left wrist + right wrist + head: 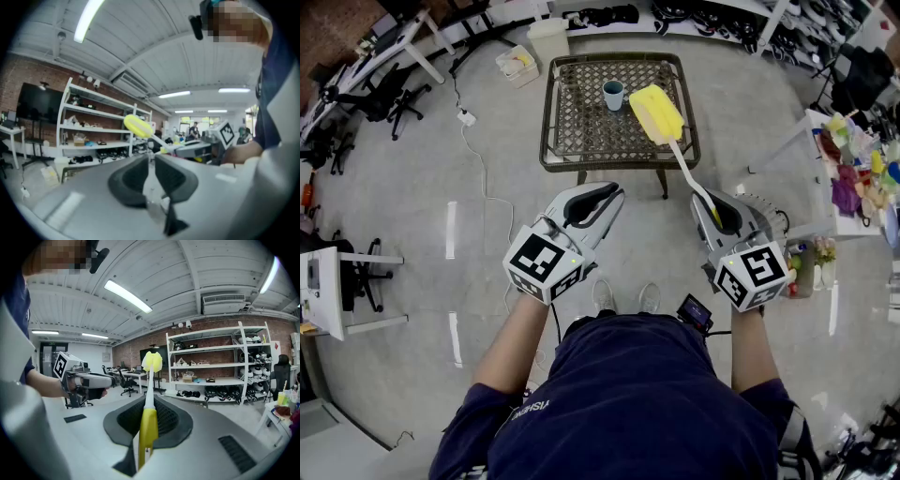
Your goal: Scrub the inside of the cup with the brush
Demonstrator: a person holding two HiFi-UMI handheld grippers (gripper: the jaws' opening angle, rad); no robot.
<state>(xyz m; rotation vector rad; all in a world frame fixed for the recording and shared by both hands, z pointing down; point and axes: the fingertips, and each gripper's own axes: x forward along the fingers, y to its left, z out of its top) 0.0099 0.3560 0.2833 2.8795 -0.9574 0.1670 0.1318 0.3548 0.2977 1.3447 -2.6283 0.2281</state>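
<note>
- Head view: one wicker desk (pixel 577 112) stands on the floor ahead of the person, with one cup (pixel 613 94) upright on it, towards the far edge.
- There is one brush (pixel 657 114). Its yellow head shows just to the right of the cup, and its pale stem runs back into the right hand-held gripper (pixel 711 202).
- There are two hand-held grippers, each with one cube of black-and-white square markers. The left hand-held gripper (pixel 609 197) is near the person, well apart from the cup.
- The white print on the dark shirt is too small to read. Two pale shoes (pixel 624 298) show below the hand-held grippers.
- Left gripper view: the jaws of the left hand-held gripper (pixel 151 161) are closed together with nothing between them.
- Beyond the jaws are the brush head (pixel 137 126), the other hand-held gripper's marker cube (pixel 226 133) and white shelving (pixel 93 122) against a brick wall. The cup and desk do not appear in this view.
- Right gripper view: the jaws of the right hand-held gripper (pixel 149 401) are clamped on the brush's yellow handle (pixel 147 430), and the stem rises to the yellow head (pixel 152 362).
- The left hand-held gripper (pixel 105 380) is off to the side, and white shelving (pixel 215 365) stands behind. The cup does not appear here either, and only the head view places the brush near it.
</note>
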